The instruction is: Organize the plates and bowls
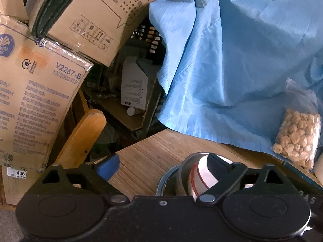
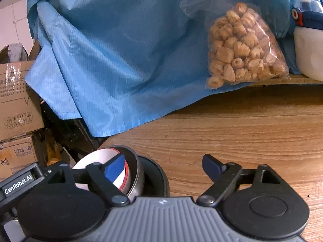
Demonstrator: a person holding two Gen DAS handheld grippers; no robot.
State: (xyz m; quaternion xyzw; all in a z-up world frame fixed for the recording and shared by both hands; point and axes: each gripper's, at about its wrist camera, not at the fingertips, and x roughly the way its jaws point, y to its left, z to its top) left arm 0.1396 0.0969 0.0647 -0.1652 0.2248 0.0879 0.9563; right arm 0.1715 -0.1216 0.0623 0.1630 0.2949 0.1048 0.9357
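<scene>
Left tool [image 1: 161,167]: released, its blue-padded fingers spread wide, nothing between the pads. Its right-hand finger stands in front of a stack of dishes at the lower centre of the left wrist view. Right tool [image 2: 163,167]: likewise released, fingers spread wide; its left-hand finger overlaps the same stack at the lower left of the right wrist view, and contact cannot be confirmed.

The stack consists of a white bowl with a red rim line [image 1: 198,176] nested in a grey metal bowl [image 1: 182,173], which sits on a dark grey plate [image 1: 162,183]. It stands on the wooden tabletop [image 2: 232,133] near the corner of that surface.

Beyond the stack, a blue cloth [image 1: 232,56] hangs over the far part of the tabletop. A clear bag of tan snack pieces [image 2: 240,48] rests against the cloth, at the upper right of the right wrist view. A white container [image 2: 308,54] stands at the right edge. Cardboard boxes [image 1: 36,92] are piled off the tabletop, at the left of the left wrist view.
</scene>
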